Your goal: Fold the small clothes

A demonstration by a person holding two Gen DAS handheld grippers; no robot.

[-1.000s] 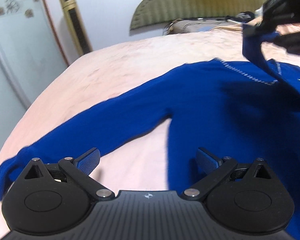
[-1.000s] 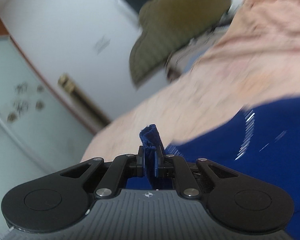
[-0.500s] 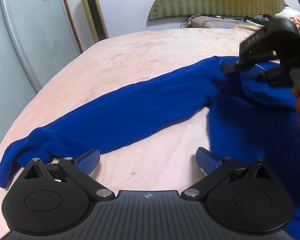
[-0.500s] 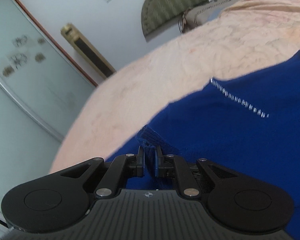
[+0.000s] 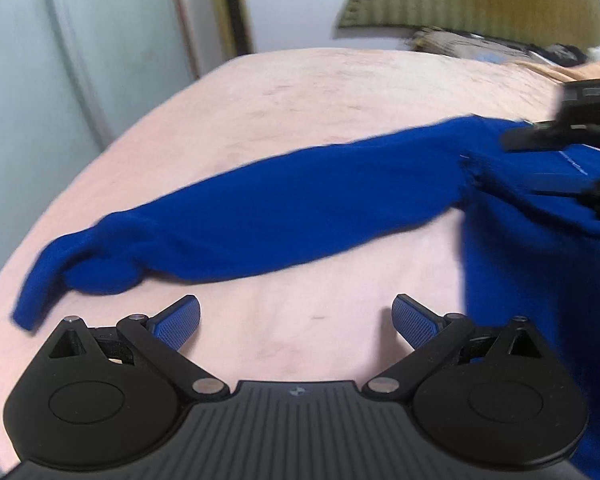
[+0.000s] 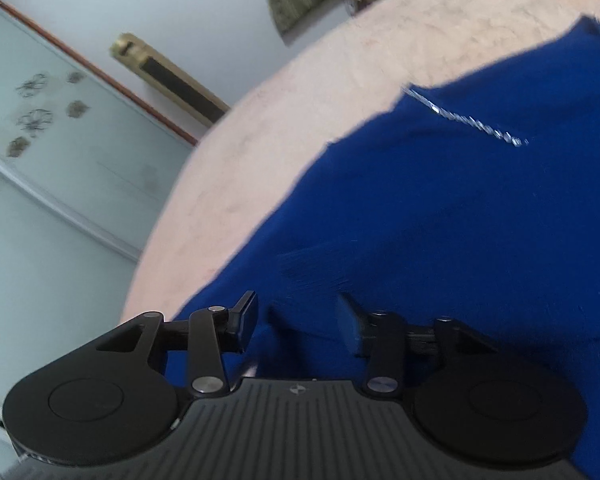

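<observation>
A blue long-sleeved sweater (image 5: 300, 208) lies on the pink bed (image 5: 320, 80), its left sleeve stretched out to the left with the cuff (image 5: 32, 304) near the bed's edge. My left gripper (image 5: 296, 320) is open and empty, hovering over bare sheet just in front of the sleeve. My right gripper (image 6: 296, 320) is open, low over the sweater's body (image 6: 460, 220), with blue cloth under and between its fingers. It also shows in the left wrist view (image 5: 572, 136) at the far right, over the shoulder. A silver trim line (image 6: 472, 124) marks the neckline.
A green headboard (image 5: 480, 0) and a pile of bedding (image 5: 480, 46) stand at the bed's far end. A gold floor-standing unit (image 5: 232, 4) and frosted glass doors (image 5: 80, 60) stand to the left, beyond the bed's edge.
My right gripper has opened and let go of the blue cloth it pinched, which has dropped onto the sweater. The left gripper has shifted toward the sleeve; the cuff is nearer now.
</observation>
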